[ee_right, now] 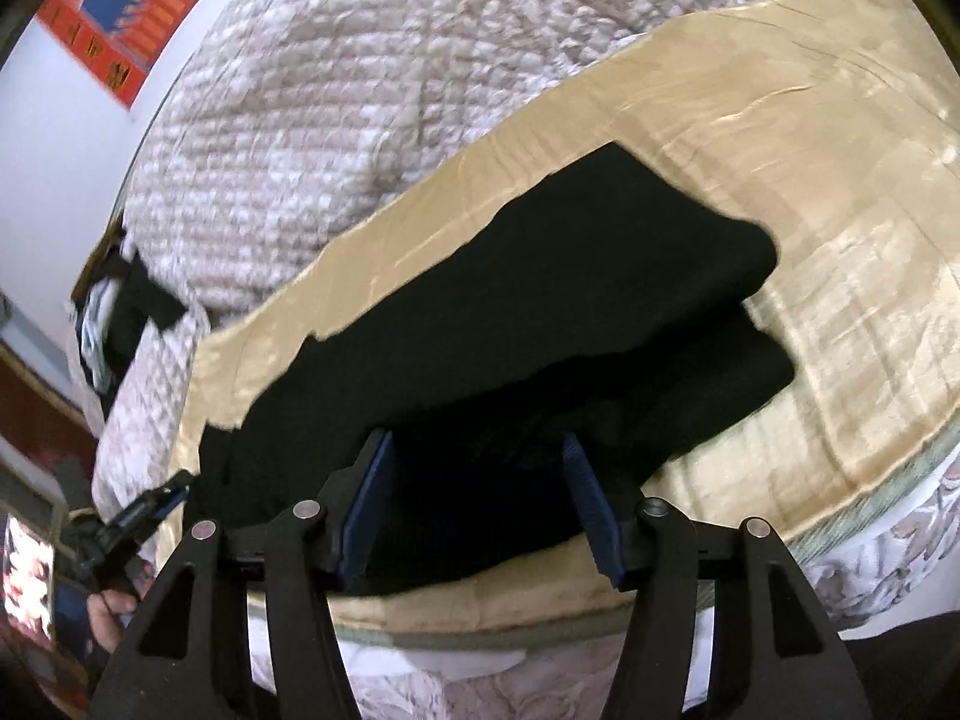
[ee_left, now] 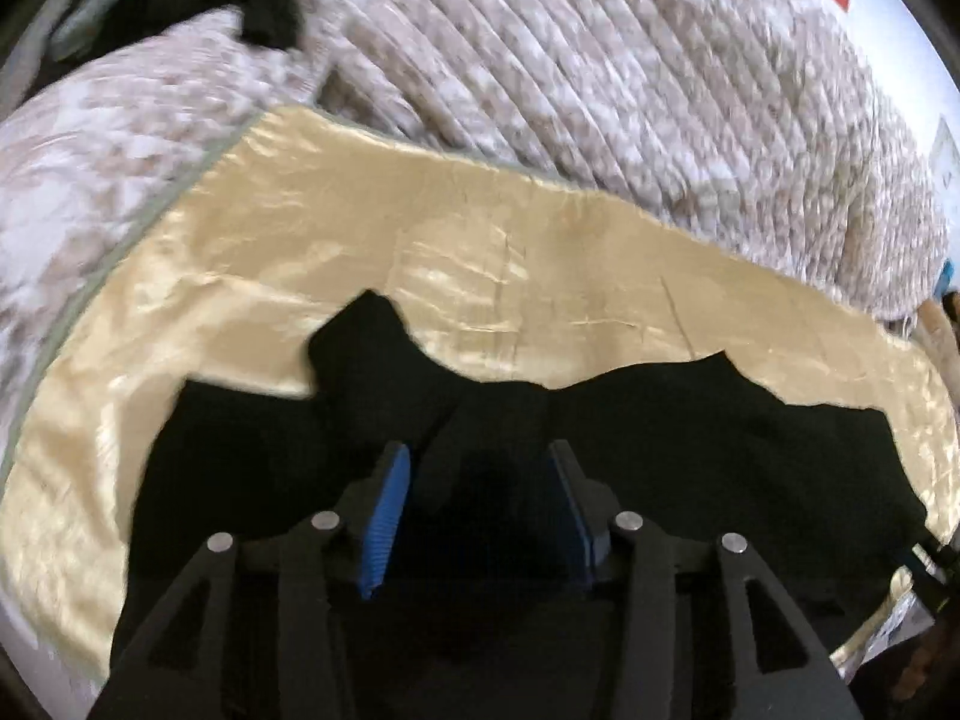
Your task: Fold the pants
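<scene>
The red poster's (ee_right: 114, 54) characters are too blurred to read.

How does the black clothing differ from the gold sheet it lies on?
The black pants are matte and dark; the gold sheet is pale and shiny. The pants are bunched in layers; the sheet is spread flat. The pants cover only part of the wider sheet. Both are soft cloth.

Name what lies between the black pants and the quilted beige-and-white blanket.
A strip of shiny golden satin sheet lies between the black pants and the quilted blanket, clearest in the left wrist view.
</scene>
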